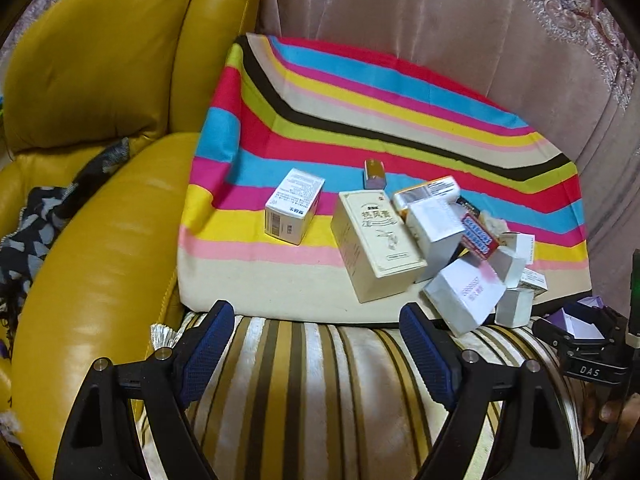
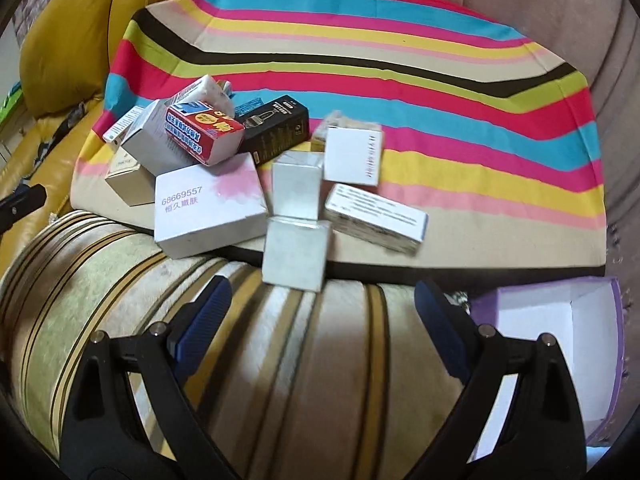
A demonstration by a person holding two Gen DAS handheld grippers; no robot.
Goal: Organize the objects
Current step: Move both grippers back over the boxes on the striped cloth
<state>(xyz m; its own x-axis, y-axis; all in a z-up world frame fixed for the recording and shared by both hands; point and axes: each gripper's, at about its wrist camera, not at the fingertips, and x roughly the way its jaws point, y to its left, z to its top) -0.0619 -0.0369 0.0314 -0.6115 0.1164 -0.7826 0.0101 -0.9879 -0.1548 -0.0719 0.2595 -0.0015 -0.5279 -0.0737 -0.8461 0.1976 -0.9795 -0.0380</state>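
Note:
Several small cartons lie in a loose pile on a rainbow-striped cushion [image 1: 320, 120]. In the left wrist view a white printed box [image 1: 294, 211] sits apart at the left, a tall cream box [image 1: 376, 240] lies at the middle, and a white box with pink print [image 1: 464, 292] hangs over the cushion's front edge. The right wrist view shows that same pink-print box [image 2: 208, 208], a red and white box [image 2: 202, 130], a black box [image 2: 276, 128] and a plain white box [image 2: 296, 252]. My left gripper [image 1: 316, 340] and right gripper [image 2: 324, 320] are both open and empty, short of the pile.
A purple open-top box [image 2: 560, 360] with a white inside stands at the right, by my right gripper. A gold-striped bolster [image 1: 320, 400] lies under both grippers. A yellow leather armchair [image 1: 100, 200] with a dark patterned cloth [image 1: 36, 224] is at the left. Pink upholstery [image 1: 440, 20] rises behind.

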